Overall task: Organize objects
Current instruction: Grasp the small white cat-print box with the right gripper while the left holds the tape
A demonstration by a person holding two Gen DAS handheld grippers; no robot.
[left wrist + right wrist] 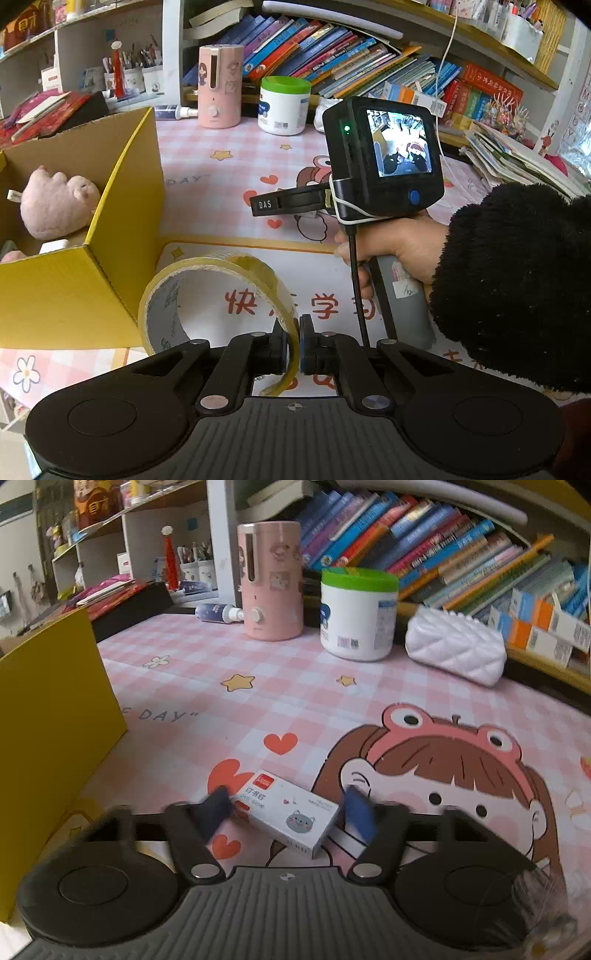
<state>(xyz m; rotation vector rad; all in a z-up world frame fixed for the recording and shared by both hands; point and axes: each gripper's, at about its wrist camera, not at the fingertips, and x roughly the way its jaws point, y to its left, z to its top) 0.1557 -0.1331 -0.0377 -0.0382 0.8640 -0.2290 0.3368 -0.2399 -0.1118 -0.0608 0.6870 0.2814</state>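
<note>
Jaws: left gripper (294,345) clamped on the tape roll (218,302) wall beside the yellow box (74,280); right gripper (286,812) straddles the staple box (286,814) on the desk (295,701), grip unconfirmed. Next: confirm, lift, drop both into the box.

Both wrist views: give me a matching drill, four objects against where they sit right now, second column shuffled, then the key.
Objects:
1. tape roll
2. staple box
3. pink plush toy
4. green-lidded white jar

Places:
A. inside the yellow cardboard box
B. back of the desk, beside the pink humidifier
C. clamped in the left gripper
D. on the desk mat between the right gripper fingers

Pairs: 1-C, 2-D, 3-A, 4-B
</note>
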